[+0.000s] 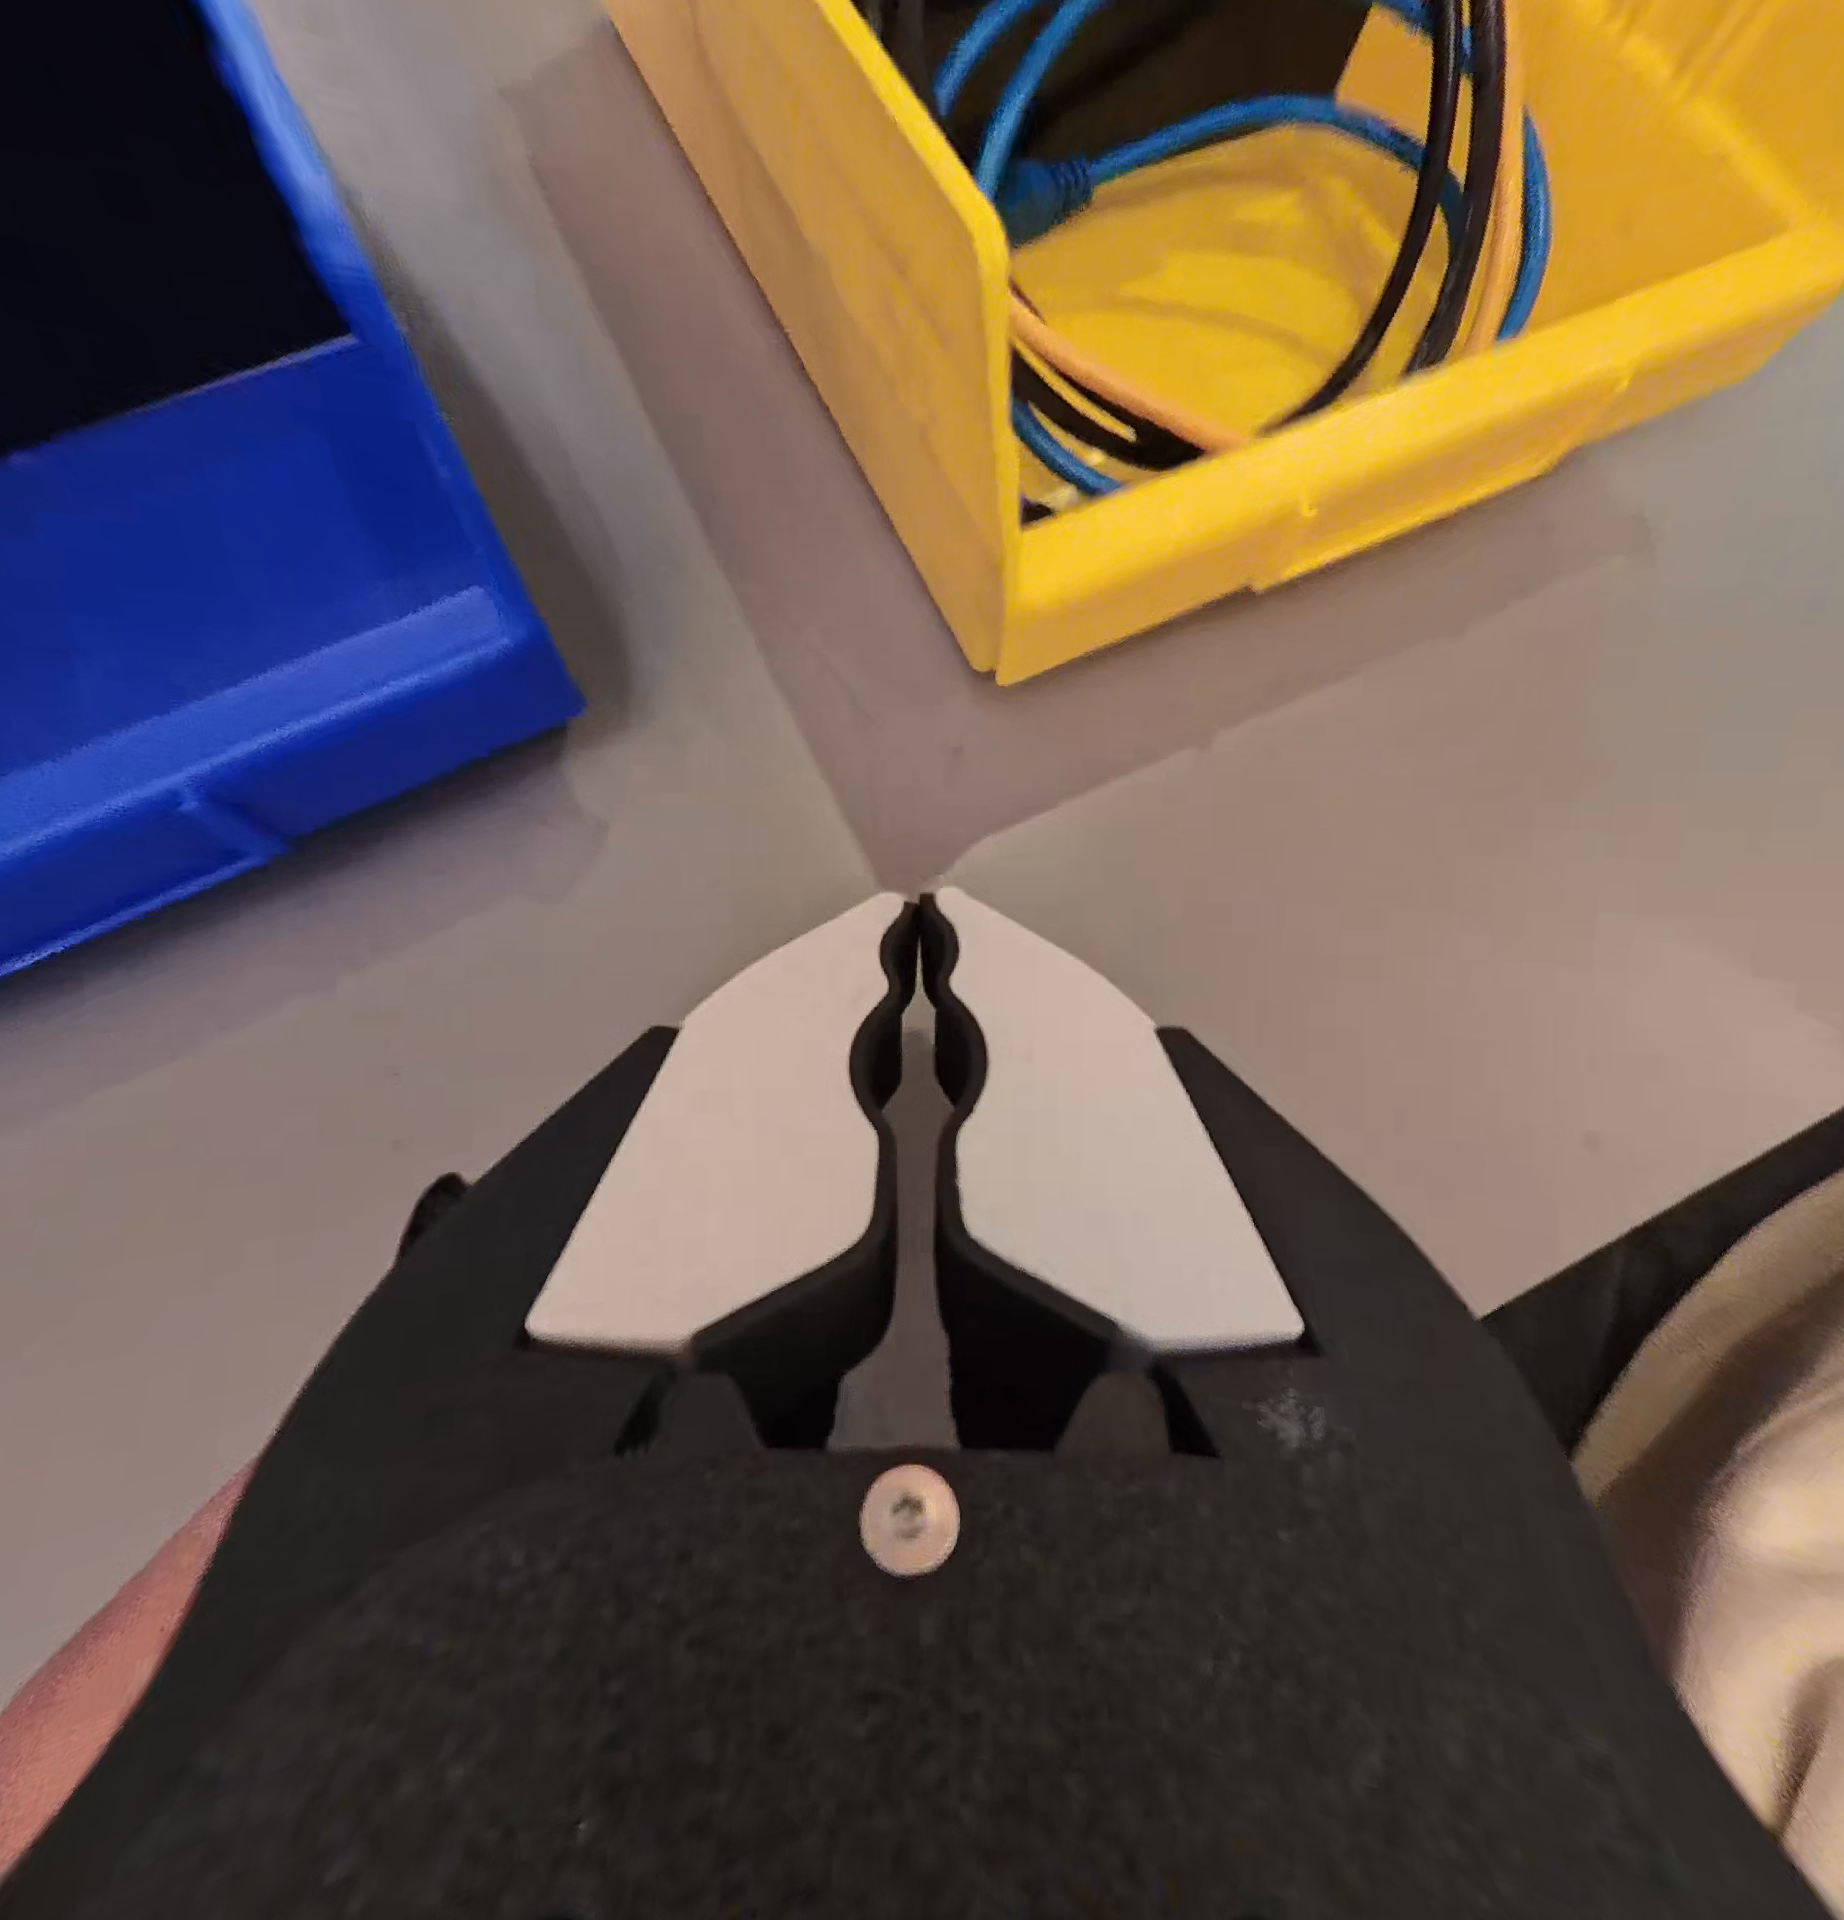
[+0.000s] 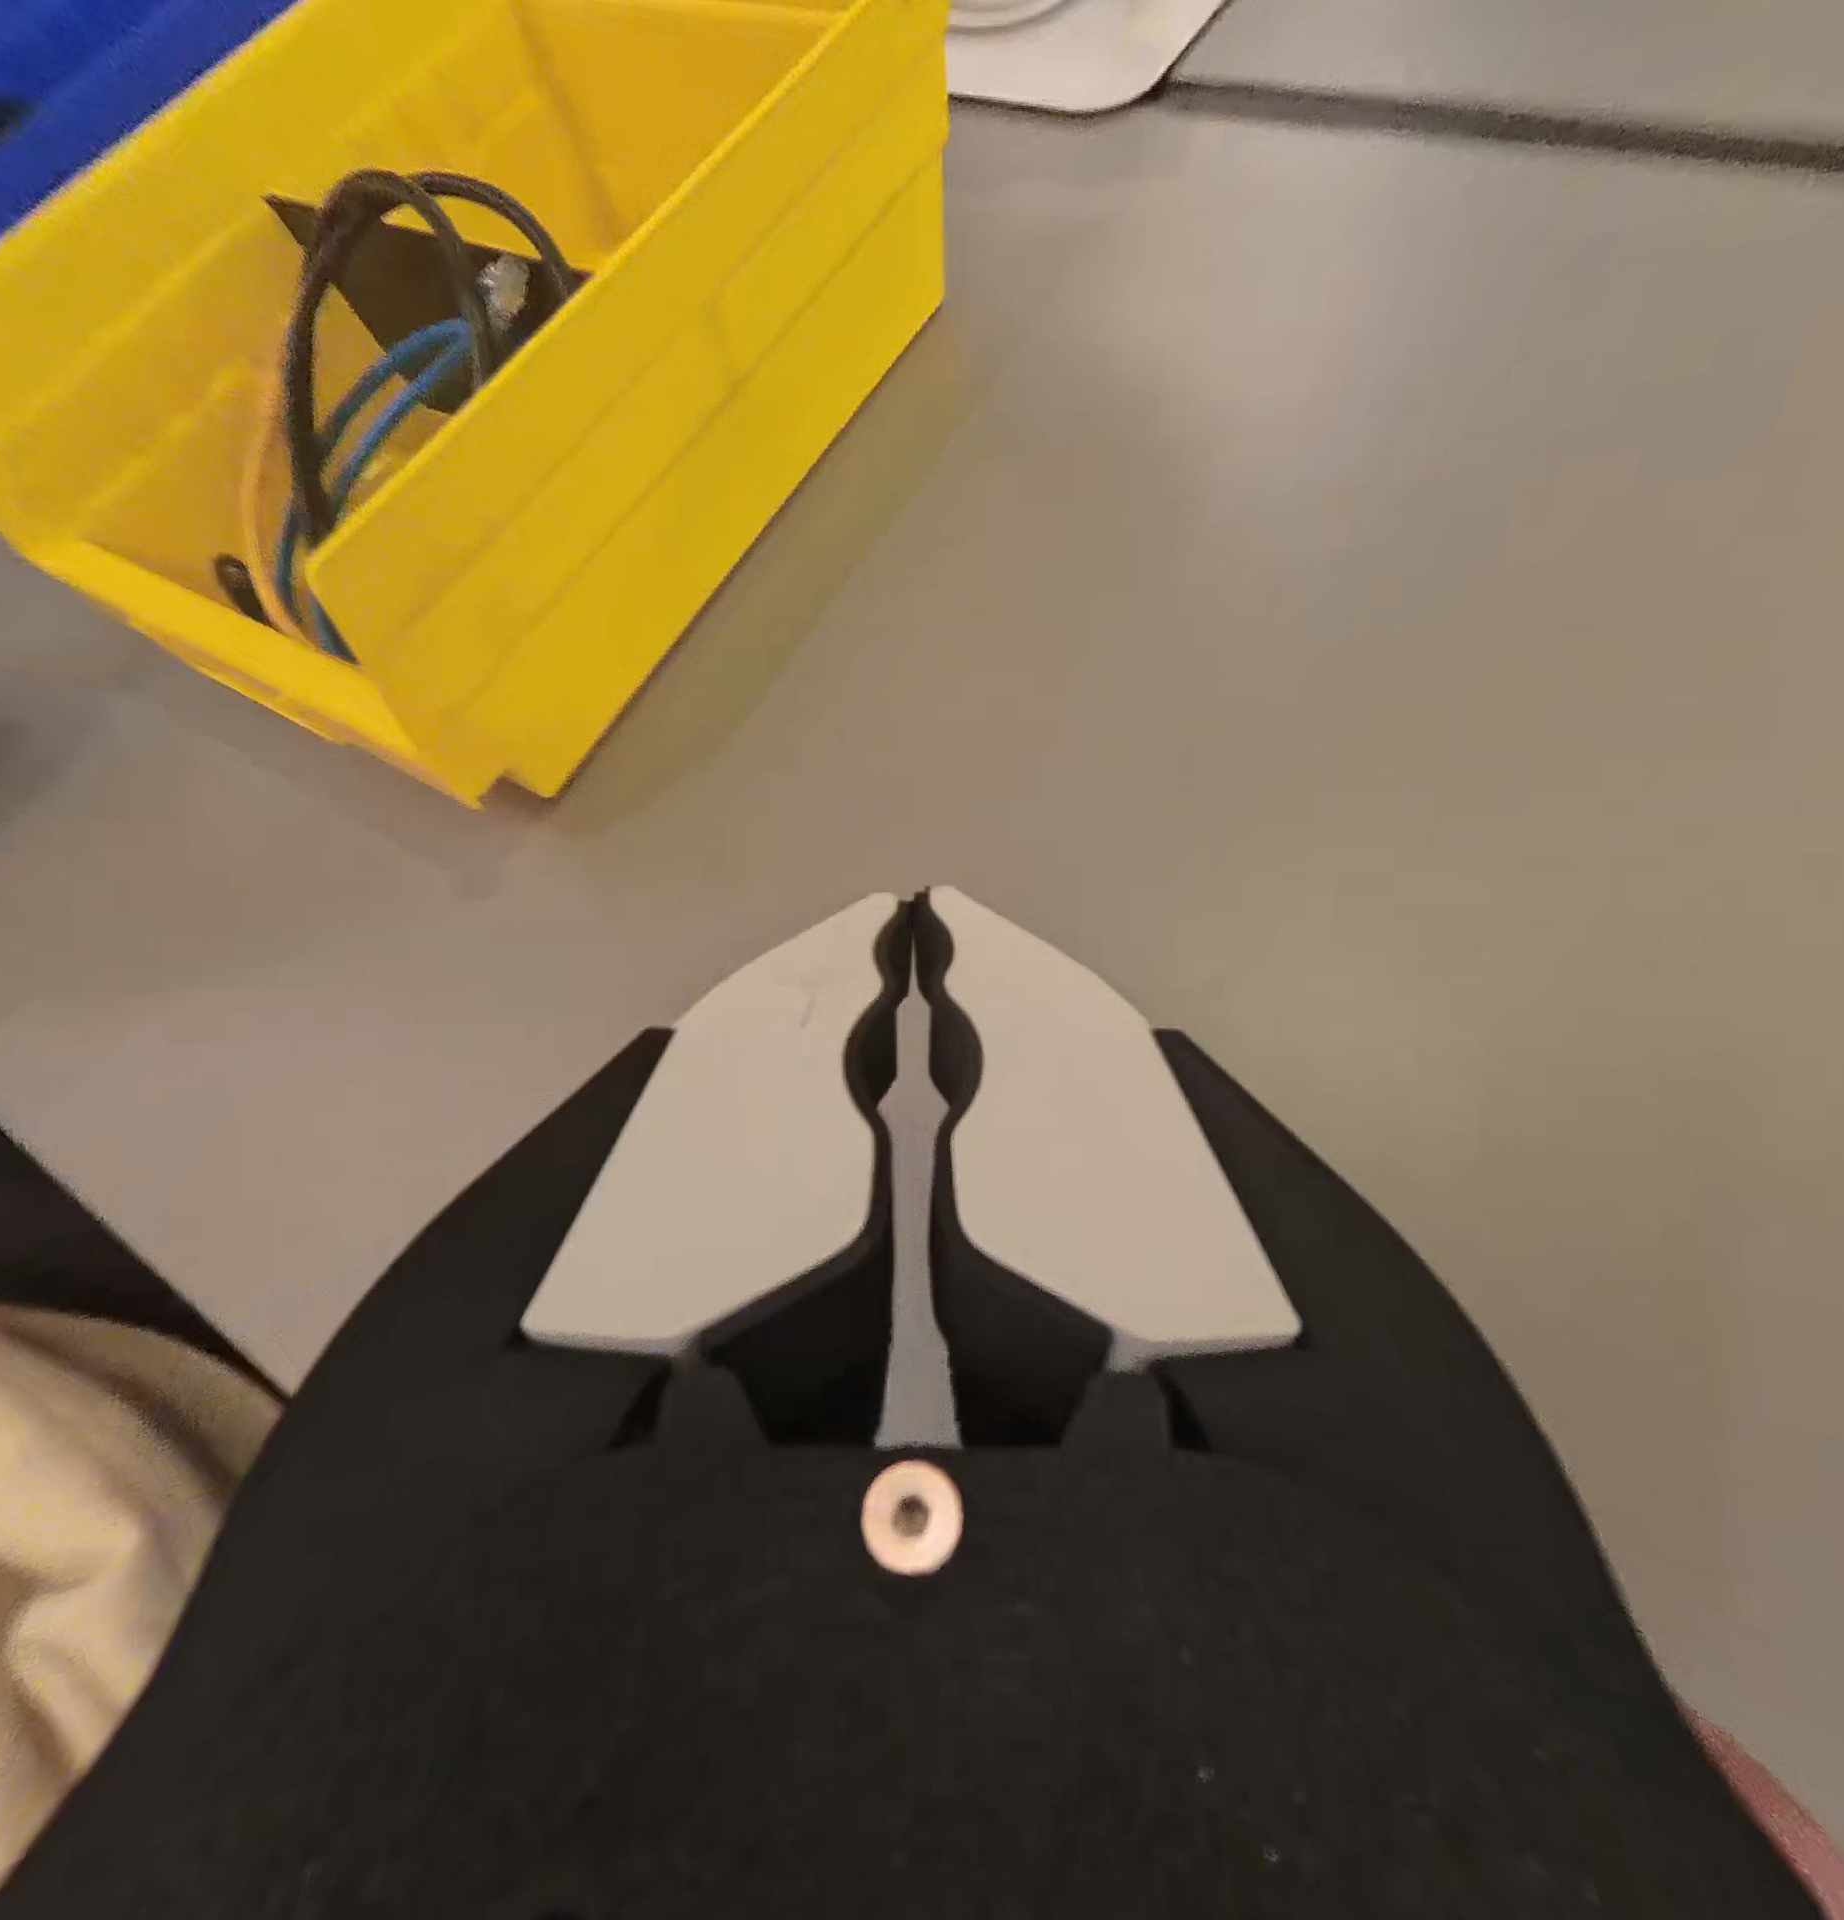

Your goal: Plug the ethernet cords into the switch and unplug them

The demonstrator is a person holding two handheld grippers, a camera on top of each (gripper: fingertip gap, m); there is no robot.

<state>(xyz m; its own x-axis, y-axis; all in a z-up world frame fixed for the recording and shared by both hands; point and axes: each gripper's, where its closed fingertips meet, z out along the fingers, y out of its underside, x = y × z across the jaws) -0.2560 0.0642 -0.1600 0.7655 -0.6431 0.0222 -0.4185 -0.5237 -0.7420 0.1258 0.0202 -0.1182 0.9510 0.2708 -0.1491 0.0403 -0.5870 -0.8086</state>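
Observation:
A yellow bin [image 1: 1417, 457] stands on the grey table and holds coiled blue cords [image 1: 1043, 187], black cords [image 1: 1417, 239] and an orange cord [image 1: 1105, 395]. It also shows in the right wrist view [image 2: 627, 520] with black cords [image 2: 315, 343] and blue cords [image 2: 398, 384] and a dark box-like thing [image 2: 409, 281] inside, possibly the switch. My left gripper [image 1: 918, 899] is shut and empty, above bare table just in front of the bin's near corner. My right gripper [image 2: 918, 896] is shut and empty, over bare table to the right of the bin.
A blue bin [image 1: 222, 644] sits left of the yellow one; a corner of it shows in the right wrist view [image 2: 35, 114]. A white flat object [image 2: 1063, 52] lies at the table's far side. A person's beige clothing [image 1: 1749, 1507] is at the near edge. Spacing between my two grippers at the tips: around 40 cm.

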